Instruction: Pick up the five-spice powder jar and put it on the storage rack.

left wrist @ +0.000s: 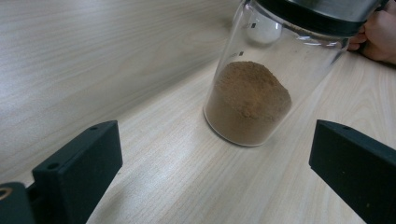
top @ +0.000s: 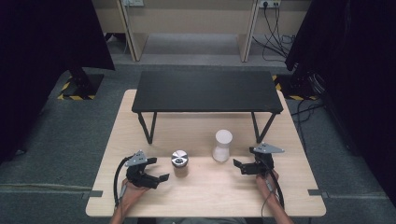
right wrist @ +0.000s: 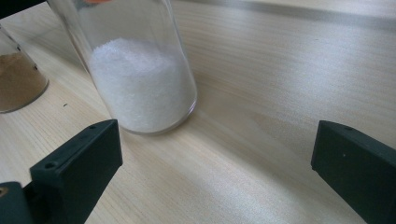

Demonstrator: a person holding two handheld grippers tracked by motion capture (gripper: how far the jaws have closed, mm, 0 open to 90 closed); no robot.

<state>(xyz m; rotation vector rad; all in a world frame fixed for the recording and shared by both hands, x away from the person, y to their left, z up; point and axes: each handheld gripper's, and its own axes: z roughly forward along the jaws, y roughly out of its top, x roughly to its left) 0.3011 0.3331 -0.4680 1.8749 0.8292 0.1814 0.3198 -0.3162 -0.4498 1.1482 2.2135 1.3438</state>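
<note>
Wide open, gripping nothing: left gripper [top: 158, 178] and right gripper [top: 239, 166], low on the wooden table [top: 205, 196]. Between them, brown powder jar [top: 180, 163] and white powder jar [top: 222, 146]. Probably smooth, slippery, breakable glass. Best squeezed gently around the middle.

Colours, table scene

Pale wood-grain table [top: 205, 196]; matte black shelf [top: 205, 91]. Clear glass jar [left wrist: 261, 84] with brown powder, silver lid, black rim. Second clear jar [right wrist: 140, 70] with white granules, cap looks white. Both grippers [top: 156, 173] [top: 243, 166] black, grey plates.
</note>
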